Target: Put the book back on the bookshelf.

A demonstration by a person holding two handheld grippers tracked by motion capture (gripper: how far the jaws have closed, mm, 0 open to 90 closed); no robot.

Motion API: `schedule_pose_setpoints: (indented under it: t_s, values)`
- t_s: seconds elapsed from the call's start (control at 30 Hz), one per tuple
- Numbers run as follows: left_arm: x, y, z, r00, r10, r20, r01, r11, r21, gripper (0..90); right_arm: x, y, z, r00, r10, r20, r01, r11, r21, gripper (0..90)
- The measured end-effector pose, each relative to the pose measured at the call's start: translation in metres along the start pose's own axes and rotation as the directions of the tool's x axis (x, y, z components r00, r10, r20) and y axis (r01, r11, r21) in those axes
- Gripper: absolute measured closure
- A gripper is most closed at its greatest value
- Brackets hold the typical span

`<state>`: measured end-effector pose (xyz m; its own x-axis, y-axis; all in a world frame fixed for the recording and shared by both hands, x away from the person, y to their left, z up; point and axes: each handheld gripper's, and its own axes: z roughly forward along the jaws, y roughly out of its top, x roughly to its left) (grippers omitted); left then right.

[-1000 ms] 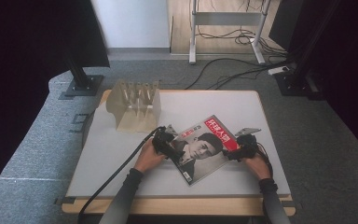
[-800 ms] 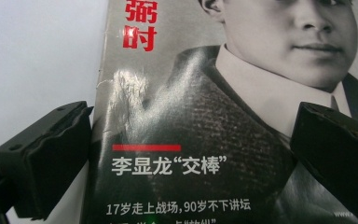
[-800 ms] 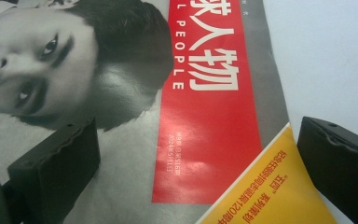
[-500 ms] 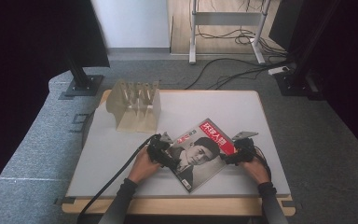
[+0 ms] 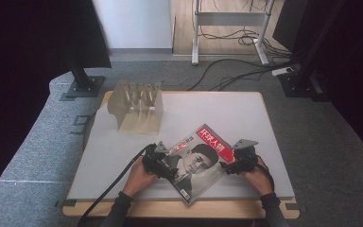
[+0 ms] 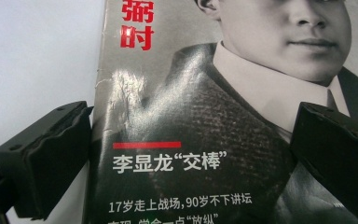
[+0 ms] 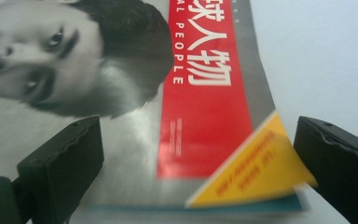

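- The magazine [image 5: 198, 162] lies flat and skewed on the near half of the white table [image 5: 123, 146], cover up, one corner close to the near edge.
- The left gripper [image 6: 191, 154] has its jaws spread wide over the spine side of the cover, one jaw on the bare table and the other above the printed jacket; it grips nothing.
- The right gripper [image 7: 200, 168] is just as wide open over the red title band and the yellow corner flash, also holding nothing.
- Judged from this, the magazine is not yet grasped or lifted; taking hold and moving it remain, perhaps toward the wooden slotted rack [image 5: 138, 106] at the far left, well apart.
- Compared with a second ago, the magazine and both hands sit nearer the table's near edge; the rack is unmoved.
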<state>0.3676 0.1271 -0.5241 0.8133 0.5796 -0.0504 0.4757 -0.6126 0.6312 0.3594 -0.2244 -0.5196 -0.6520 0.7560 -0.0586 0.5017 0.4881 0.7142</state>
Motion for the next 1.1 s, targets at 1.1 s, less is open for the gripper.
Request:
schedule_pose_setpoints:
  t_s: [1.1]
  values:
    - [0.053,-0.02,-0.025,0.9895,-0.051,-0.135,0.059,0.9969,0.053,0.0,-0.012,-0.005,0.01,0.9985,0.032,0.045,-0.033,0.999,0.042,0.0]
